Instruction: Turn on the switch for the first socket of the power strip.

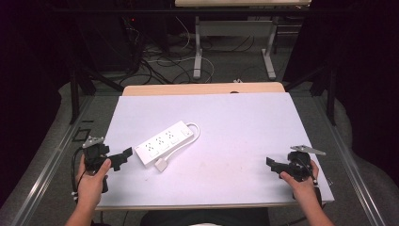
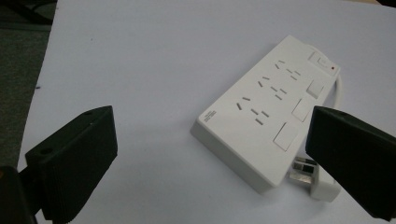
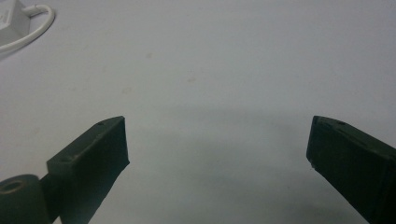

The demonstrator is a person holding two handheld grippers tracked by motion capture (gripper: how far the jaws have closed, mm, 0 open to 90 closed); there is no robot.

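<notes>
- The left gripper point(image 1: 123, 158) has its jaws spread wide, grasping nothing; in the left gripper view they point(image 2: 212, 158) frame the near end of the strip point(image 2: 268, 119) without touching it.
- The right gripper point(image 1: 273, 165) is likewise released, jaws far apart over bare table, holding nothing; its own view point(image 3: 217, 154) has the jaws well clear of the strip's far end point(image 3: 9, 21).
- The fingers point(image 2: 77, 158) are matte black blocks, flat-faced and squared, with small holes near the edges.
- The strip point(image 1: 164, 142) lies flat on the white table point(image 1: 244, 132), just right of the left gripper and well apart from the right one.
- It is a long white plastic box, smooth and slightly glossy, with slanted ends, three socket groups, three square rocker switches beside them, and a further switch with a red dot at the far end.
- A white plug point(image 2: 315, 179) with metal pins lies touching the strip's near end.
- A round white cord point(image 1: 193, 134) loops out of the strip's far end.
- The table is plain, matte, with a few faint specks.
</notes>
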